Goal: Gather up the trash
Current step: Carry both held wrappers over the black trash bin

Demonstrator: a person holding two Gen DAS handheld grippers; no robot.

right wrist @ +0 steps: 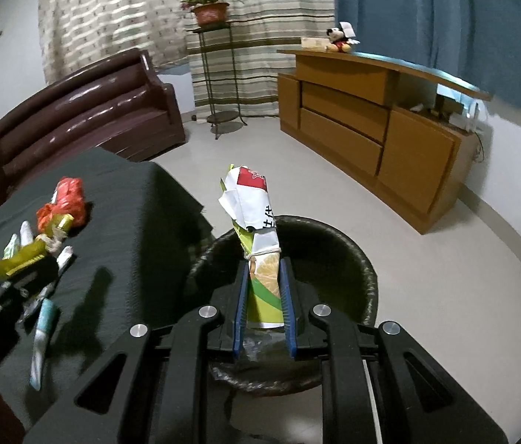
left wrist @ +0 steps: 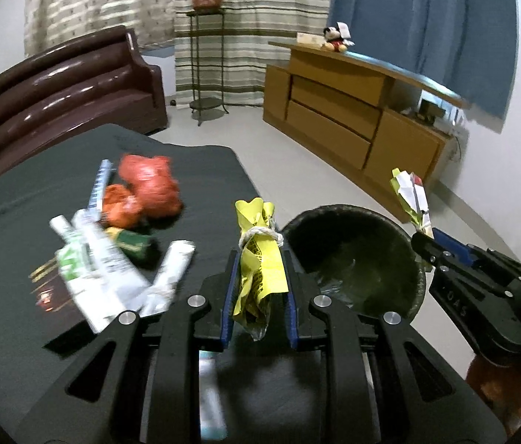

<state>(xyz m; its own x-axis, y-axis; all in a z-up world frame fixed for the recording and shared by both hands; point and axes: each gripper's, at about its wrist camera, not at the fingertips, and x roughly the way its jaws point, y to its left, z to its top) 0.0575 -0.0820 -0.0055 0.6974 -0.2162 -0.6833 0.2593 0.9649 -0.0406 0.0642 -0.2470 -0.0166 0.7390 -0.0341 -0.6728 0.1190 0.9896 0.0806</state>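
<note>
Trash is mid-transfer, with both tools loaded. The left tool (left wrist: 258,277) clamps a yellow wrapper (left wrist: 260,259) tied with string; it sits above the bench (left wrist: 194,162) edge, just beside the bin (left wrist: 353,255) and not yet over its mouth. The right tool (right wrist: 263,288) is closed on a white-and-green carton (right wrist: 256,229), also string-tied, and hangs over the near side of the bin (right wrist: 334,244) opening, so its piece looks ready to drop.

Inside the bin only a dark liner and some shiny film show; whether earlier pieces lie there I cannot tell.

Plenty is left on the bench: two red bags (left wrist: 142,192), a small green packet (left wrist: 133,242), and several white wrappers (left wrist: 108,270), blurred in the left view. By my reckoning the job is in its early to middle part, with two pieces nearly binned and a pile of perhaps half a dozen to fetch.
</note>
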